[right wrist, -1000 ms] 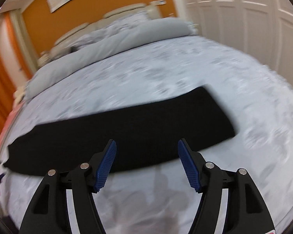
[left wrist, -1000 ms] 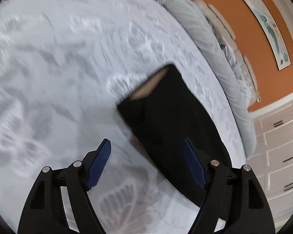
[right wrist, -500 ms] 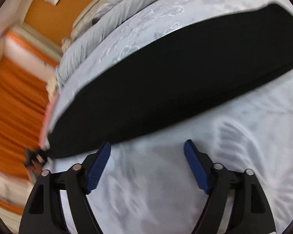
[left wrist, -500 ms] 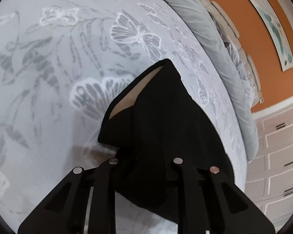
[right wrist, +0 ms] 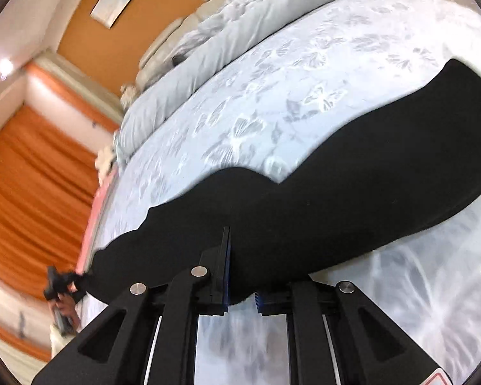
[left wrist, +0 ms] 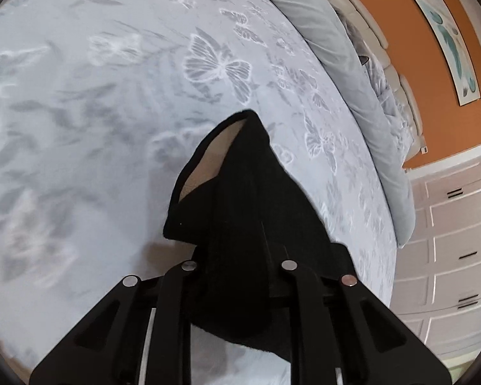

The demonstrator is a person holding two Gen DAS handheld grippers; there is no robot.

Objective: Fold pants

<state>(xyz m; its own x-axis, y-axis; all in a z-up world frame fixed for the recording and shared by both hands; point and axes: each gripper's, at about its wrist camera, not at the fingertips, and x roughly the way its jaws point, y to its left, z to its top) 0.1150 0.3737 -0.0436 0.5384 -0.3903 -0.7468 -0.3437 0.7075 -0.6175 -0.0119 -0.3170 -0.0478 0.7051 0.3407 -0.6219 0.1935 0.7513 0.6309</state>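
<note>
Left wrist view: the left gripper [left wrist: 237, 276] sits at the bottom centre of the frame, its fingers drawn narrow and clamped on one end of the long black fabric pants [left wrist: 240, 199]. That end rises off the pale grey butterfly-print bedspread [left wrist: 80, 112], and its opening shows a beige lining toward the frame's centre. A rolled grey duvet [left wrist: 352, 73] runs along the upper right.

Right wrist view: the right gripper [right wrist: 240, 298] is at the bottom centre, its jaws closing on the near edge of the pants [right wrist: 352, 186], with black cloth bunched between the blue pads [right wrist: 227, 272]. The pants stretch from lower left to upper right across the bedspread [right wrist: 304, 73]. Orange curtains [right wrist: 25, 192] hang at the left.
</note>
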